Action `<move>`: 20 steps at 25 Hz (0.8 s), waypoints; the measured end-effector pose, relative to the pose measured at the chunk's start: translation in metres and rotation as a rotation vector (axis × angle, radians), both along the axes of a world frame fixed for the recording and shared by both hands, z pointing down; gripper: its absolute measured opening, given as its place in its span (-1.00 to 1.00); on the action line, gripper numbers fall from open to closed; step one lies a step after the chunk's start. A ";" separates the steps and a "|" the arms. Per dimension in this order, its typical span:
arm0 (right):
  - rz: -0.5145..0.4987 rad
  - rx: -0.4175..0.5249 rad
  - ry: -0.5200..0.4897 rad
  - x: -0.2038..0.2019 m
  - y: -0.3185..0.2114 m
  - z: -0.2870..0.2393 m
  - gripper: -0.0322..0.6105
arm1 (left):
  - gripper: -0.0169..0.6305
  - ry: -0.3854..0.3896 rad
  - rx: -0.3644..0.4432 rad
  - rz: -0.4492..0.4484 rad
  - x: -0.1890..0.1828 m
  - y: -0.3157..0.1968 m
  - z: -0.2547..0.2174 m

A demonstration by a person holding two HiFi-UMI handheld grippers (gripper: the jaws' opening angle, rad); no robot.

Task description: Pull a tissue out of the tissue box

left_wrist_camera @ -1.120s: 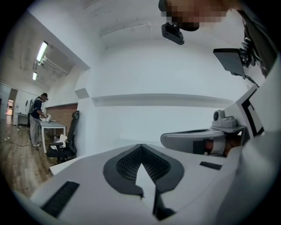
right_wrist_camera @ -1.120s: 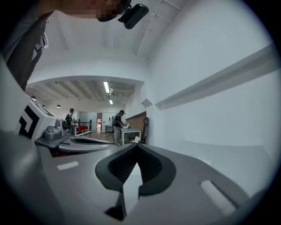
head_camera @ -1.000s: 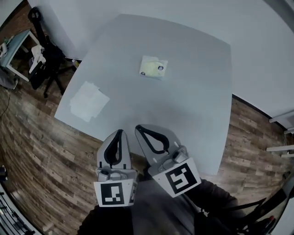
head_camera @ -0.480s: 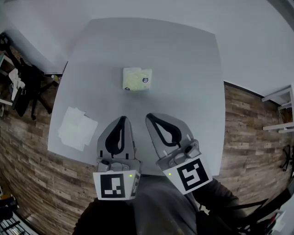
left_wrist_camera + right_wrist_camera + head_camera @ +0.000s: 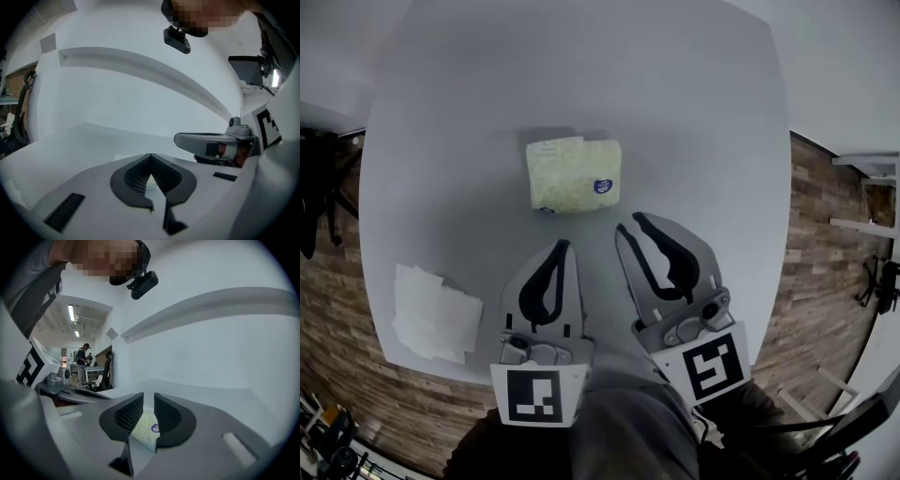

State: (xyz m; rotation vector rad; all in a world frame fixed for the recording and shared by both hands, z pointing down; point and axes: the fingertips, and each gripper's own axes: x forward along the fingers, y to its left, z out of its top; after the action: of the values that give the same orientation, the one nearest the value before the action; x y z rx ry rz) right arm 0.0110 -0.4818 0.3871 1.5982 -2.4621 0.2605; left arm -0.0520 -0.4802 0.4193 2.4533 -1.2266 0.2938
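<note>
A pale grey, matte square table with rounded corners (image 5: 694, 112) fills most of the head view. It stands on a brown wood-plank floor (image 5: 825, 281), with a plain white wall (image 5: 853, 66) behind its far right corner. A low, pale yellow-green cardboard tissue box with a small round blue sticker (image 5: 574, 174) lies flat near the middle of the table, the sticker at its near right corner. A loose pile of white paper tissues (image 5: 436, 314) sits close to the table's near left edge, well apart from the box.

Both grippers reach over the near part of the table, side by side, pointing towards the box. The left gripper (image 5: 563, 246) has its grey fingers pressed together at the tips, with nothing pinched between them. Its tip is near the box's front edge but not touching it. The right gripper (image 5: 630, 223) is just off the box's near right corner. Its jaws are opening and stand a narrow slot apart, gripping nothing. In the right gripper view the box (image 5: 145, 427) shows through that slot, lying beyond the pads.

A black office chair (image 5: 314, 187) stands on the floor to the left, and a white shelf frame (image 5: 867, 187) to the right. Past the table's left side, the right gripper view opens onto a further room with ceiling strip lights (image 5: 71, 313), where a person (image 5: 83, 359) stands at a desk
</note>
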 end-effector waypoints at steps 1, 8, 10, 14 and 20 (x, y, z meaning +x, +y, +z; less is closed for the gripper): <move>-0.008 -0.009 0.010 0.001 -0.007 0.007 -0.74 | -0.94 0.001 -0.016 0.012 0.003 -0.003 0.008; -0.086 0.036 0.154 0.005 -0.045 0.040 -0.54 | -0.94 0.016 -0.085 0.064 0.018 -0.021 0.050; -0.094 0.026 0.173 0.005 -0.052 0.051 -0.54 | -0.94 0.014 -0.090 0.062 0.020 -0.025 0.056; -0.088 0.021 0.206 0.005 -0.060 0.065 -0.56 | -0.94 0.011 -0.097 0.066 0.022 -0.030 0.065; -0.129 0.028 0.186 0.000 -0.060 0.060 -0.89 | -0.94 0.012 -0.092 0.051 0.021 -0.037 0.073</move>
State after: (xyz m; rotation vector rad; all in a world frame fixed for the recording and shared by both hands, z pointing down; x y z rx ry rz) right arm 0.0110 -0.5415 0.4469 1.3975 -2.4211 0.0557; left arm -0.0307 -0.5169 0.4918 2.4070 -1.1222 0.3415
